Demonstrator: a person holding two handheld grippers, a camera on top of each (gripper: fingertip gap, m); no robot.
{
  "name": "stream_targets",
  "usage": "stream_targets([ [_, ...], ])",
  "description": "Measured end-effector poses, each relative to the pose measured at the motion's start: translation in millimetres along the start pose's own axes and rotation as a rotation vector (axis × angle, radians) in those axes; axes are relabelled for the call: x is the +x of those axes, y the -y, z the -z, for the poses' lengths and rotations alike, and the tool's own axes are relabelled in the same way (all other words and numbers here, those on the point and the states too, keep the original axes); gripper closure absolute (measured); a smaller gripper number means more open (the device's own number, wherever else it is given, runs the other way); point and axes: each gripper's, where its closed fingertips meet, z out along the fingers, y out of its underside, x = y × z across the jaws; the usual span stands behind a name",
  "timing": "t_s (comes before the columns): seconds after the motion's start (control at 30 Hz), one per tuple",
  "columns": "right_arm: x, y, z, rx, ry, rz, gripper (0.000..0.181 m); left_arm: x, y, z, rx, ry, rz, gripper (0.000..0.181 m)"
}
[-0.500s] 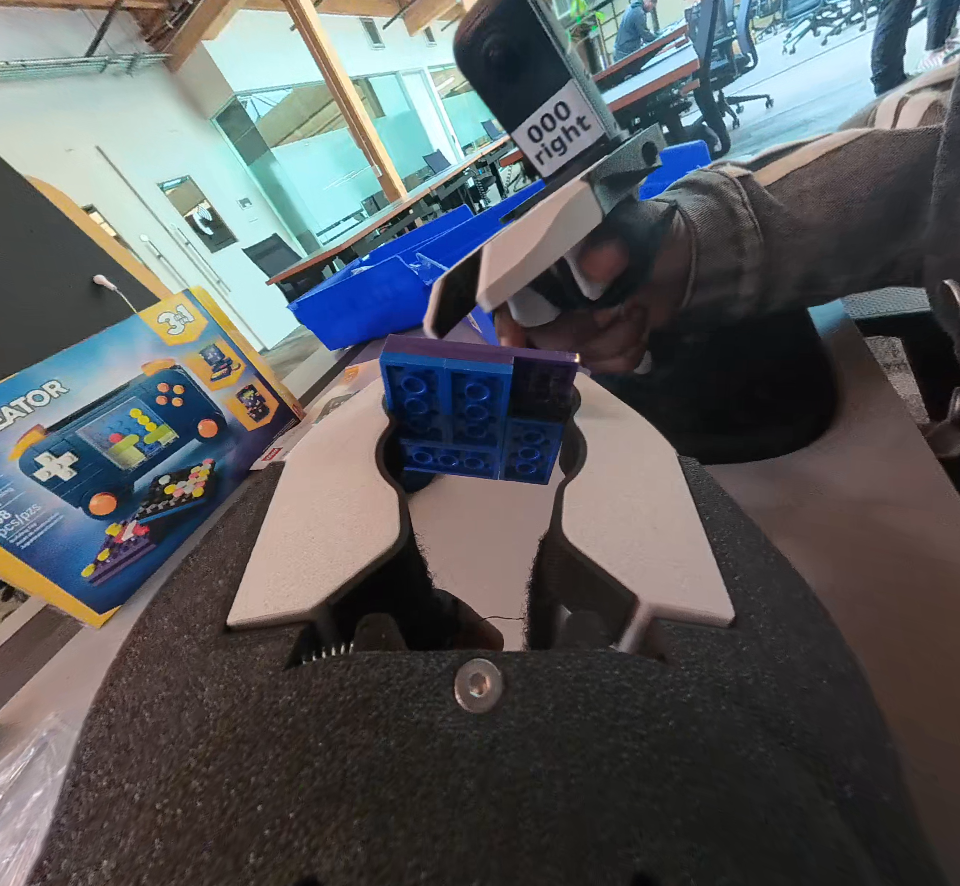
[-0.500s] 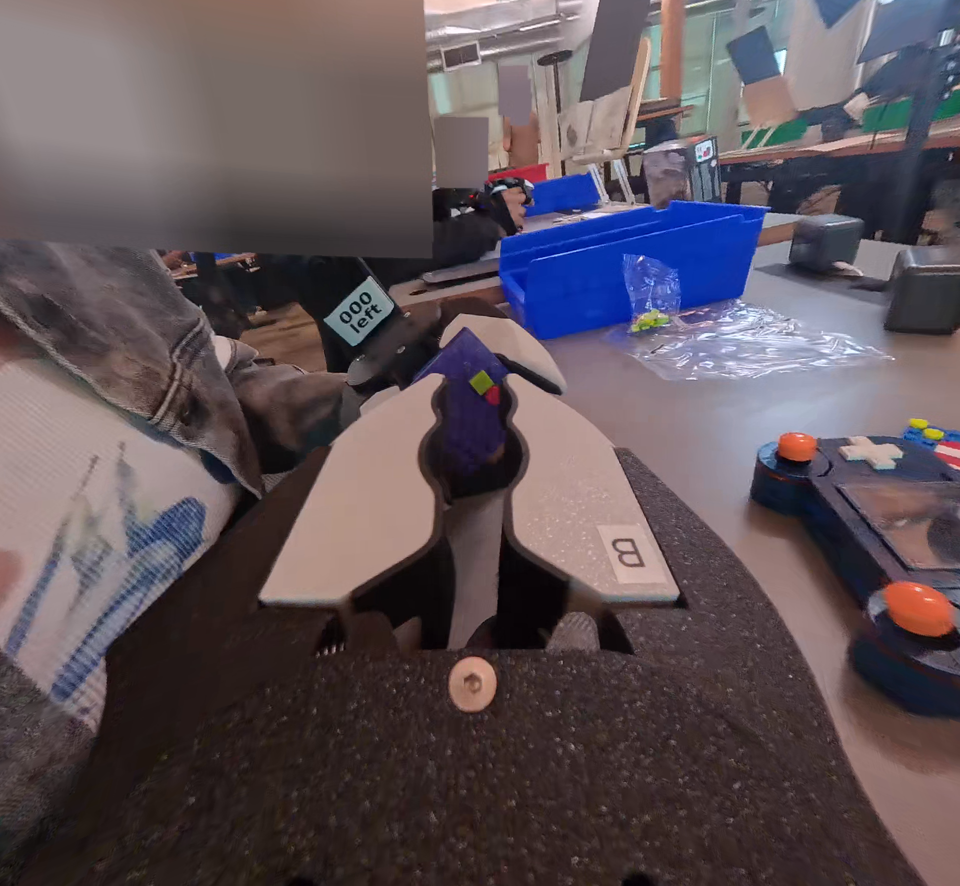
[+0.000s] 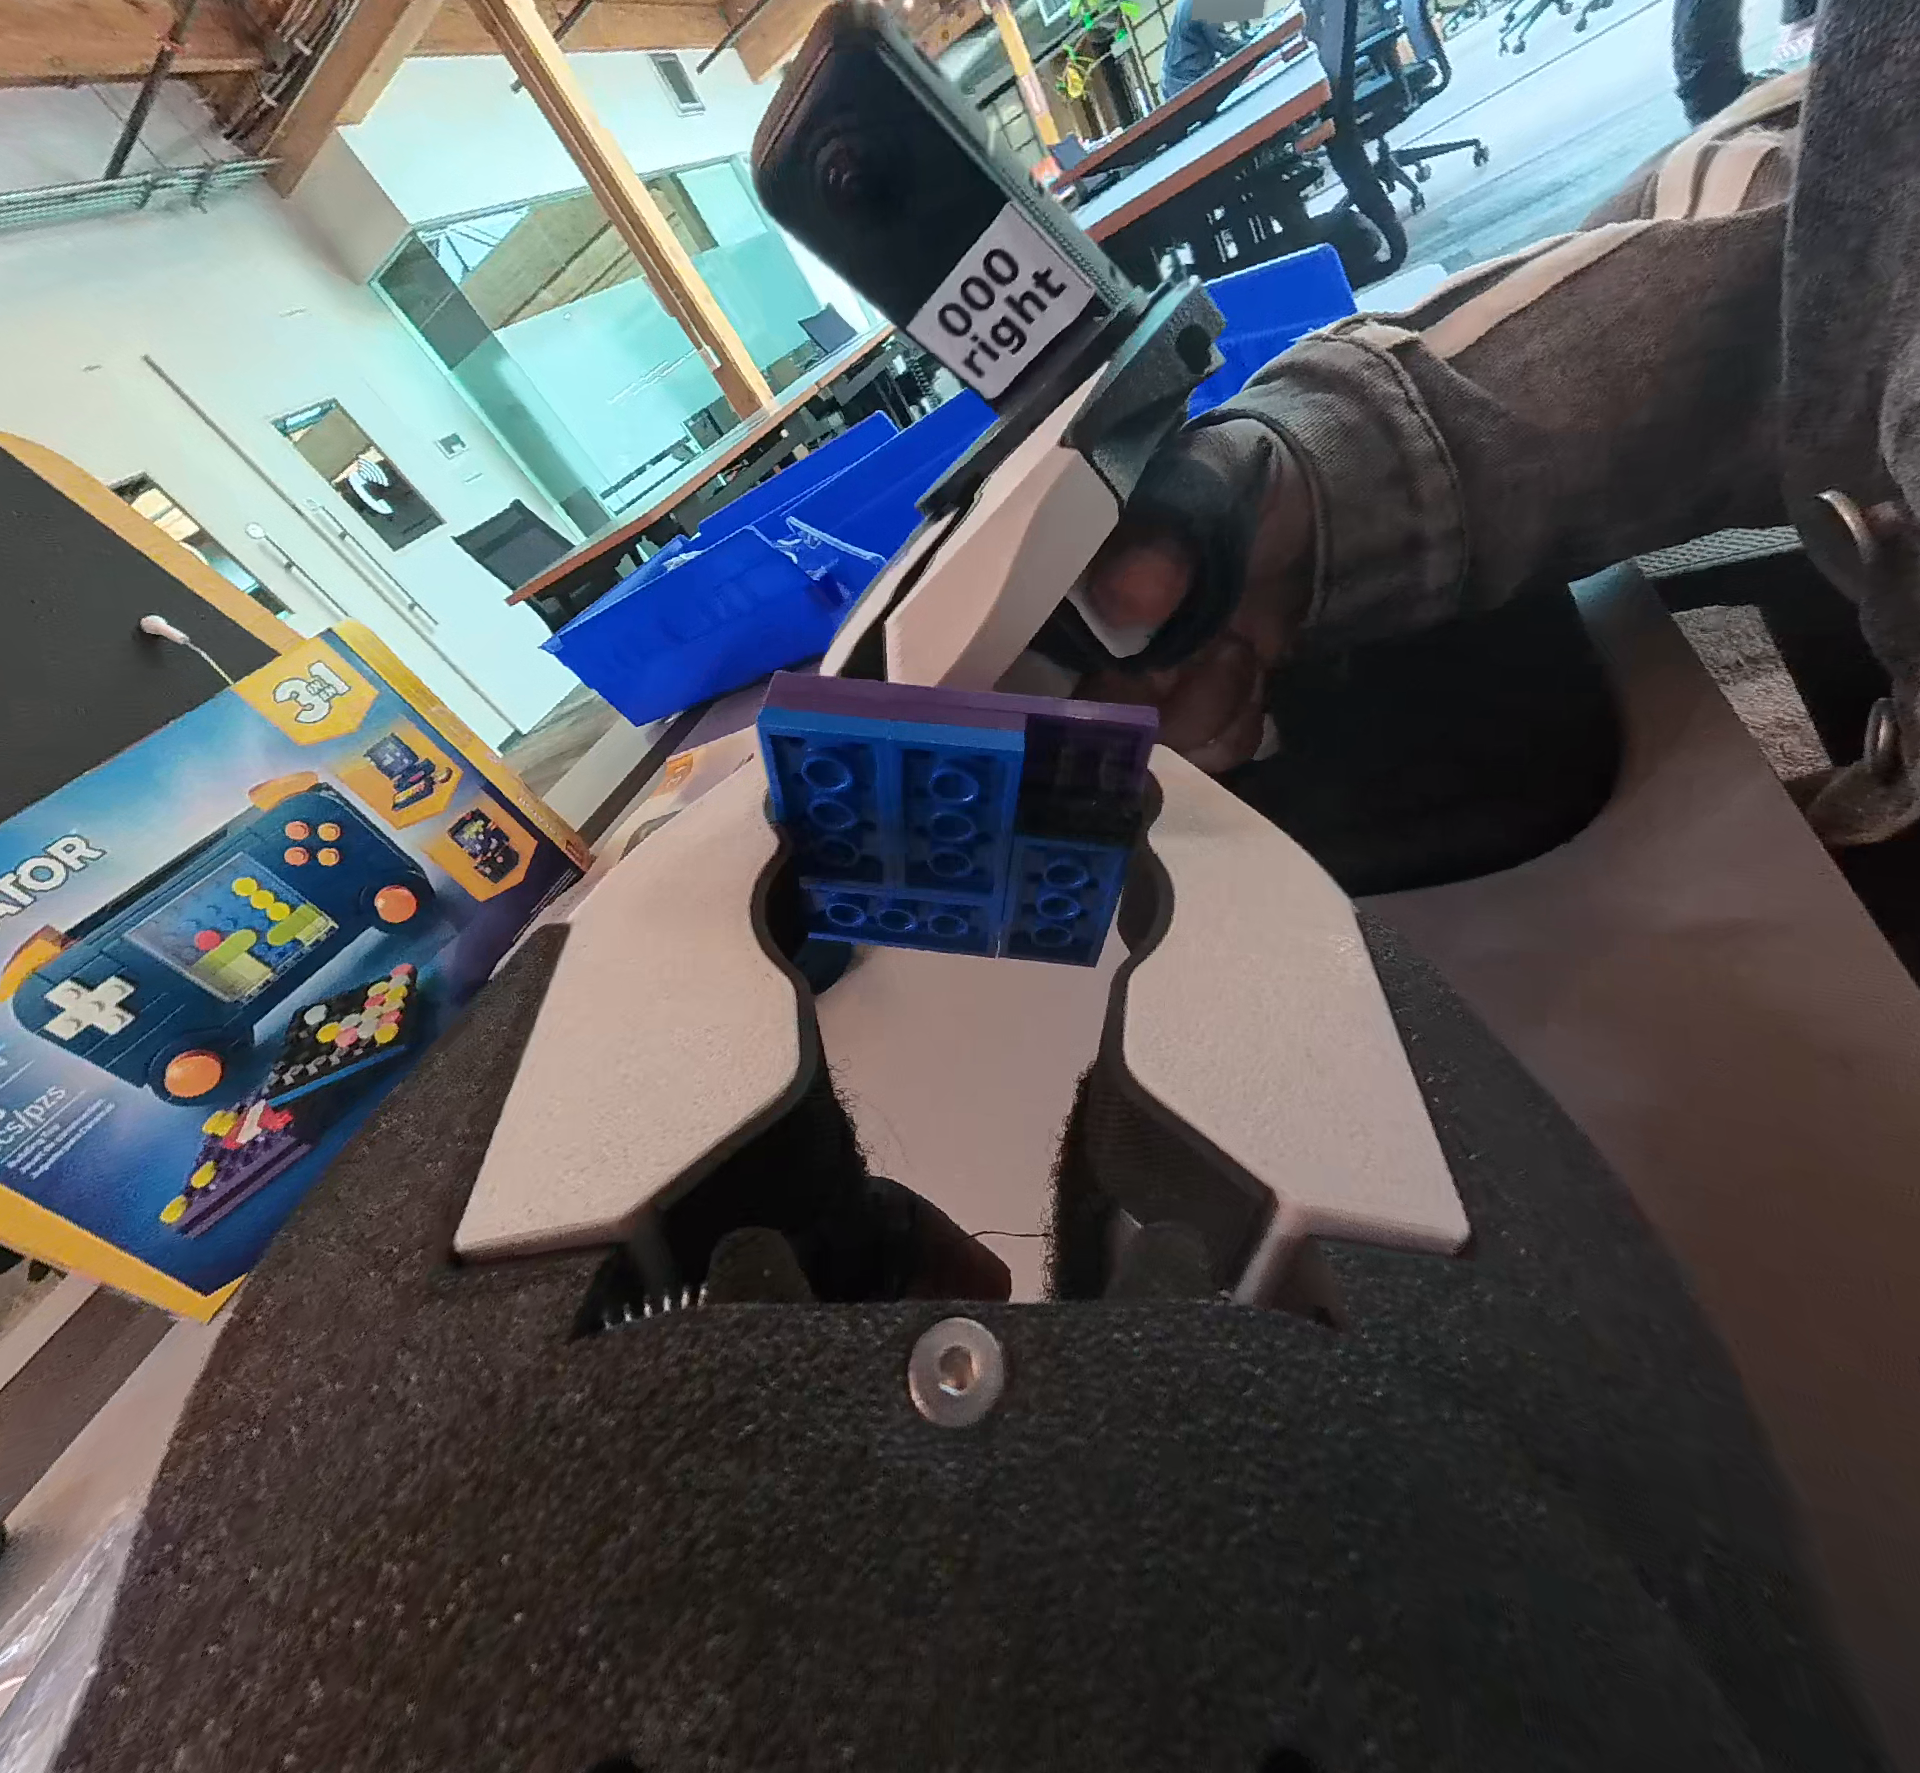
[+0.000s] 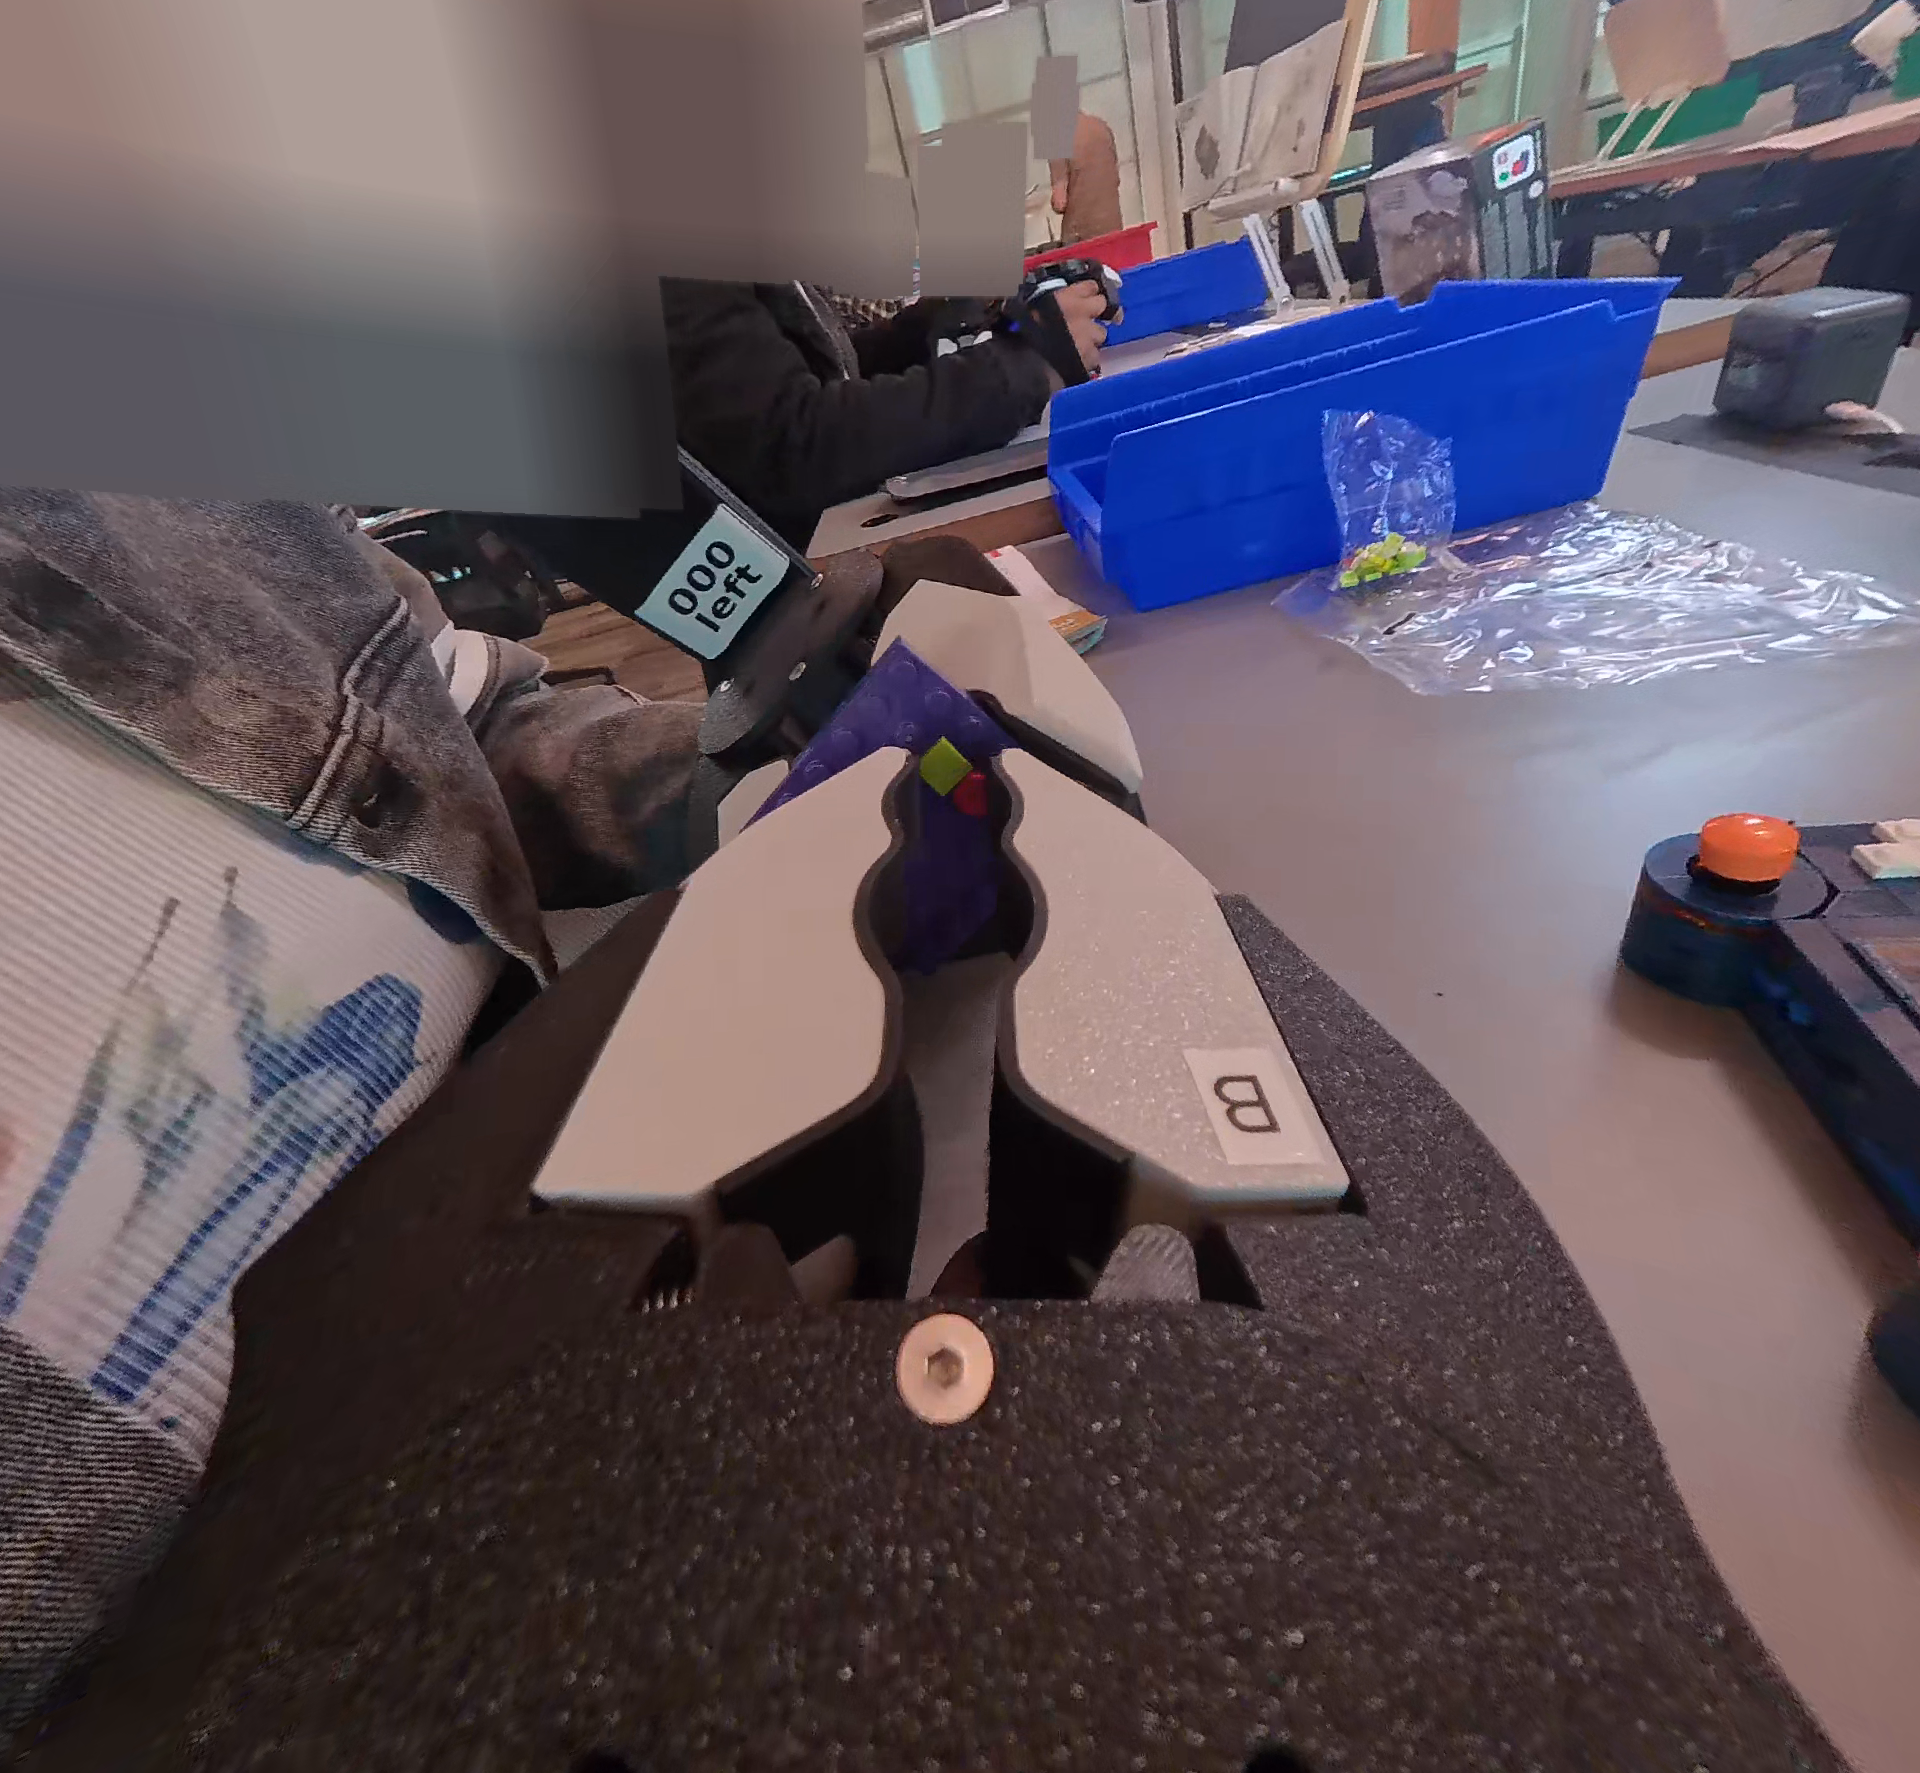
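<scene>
Here the left gripper (image 3: 961,850) is clamped on a flat brick plate (image 3: 951,830), blue pieces backed by purple, held upright on its edge between the two pale fingers (image 3: 675,975) with its hollow underside facing the left wrist camera. The right gripper (image 4: 951,788) reaches the same plate from the far side; its fingers are drawn close together around the purple studded face, where a small green tile (image 4: 943,765) and a red stud (image 4: 971,793) sit, though whether they actually pinch the plate cannot be told. A hand (image 3: 1174,643) in a dark sleeve holds that right gripper just behind the plate. Left of the plate, a toy box (image 3: 239,954) with a picture of a game console leans on the grey table (image 4: 1455,892). Beyond the plate stand blue bins (image 4: 1351,435), with a crumpled clear bag (image 4: 1621,601) beside them. Right of the plate, a dark blue brick console (image 4: 1787,934) with an orange button lies on the table.
</scene>
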Motion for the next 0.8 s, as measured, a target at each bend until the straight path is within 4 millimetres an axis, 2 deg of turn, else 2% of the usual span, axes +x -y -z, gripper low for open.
stream_targets([
  [0.23,-1.2,-3.1,2.8,-0.02,0.001,0.055,0.173,4.1,-2.7,-1.4,-0.016,-0.036,0.009,0.123],
  [0.47,1.1,-5.1,2.7,-0.039,0.017,0.013,0.172,4.1,-4.7,-1.3,-0.021,-0.057,0.048,0.123],
  [0.73,3.3,-16.3,8.9,-0.279,-0.044,0.378,0.175,13.1,-13.6,-5.0,-0.084,-0.128,0.054,0.123],
  [0.77,5.2,-20.9,10.0,-0.337,-0.055,0.429,0.175,11.3,-14.8,-5.6,-0.093,-0.117,0.058,0.123],
  [0.8,5.6,-42.1,12.1,-0.485,-0.032,0.474,0.18,4.8,-8.7,-5.6,-0.056,-0.087,0.064,0.124],
])
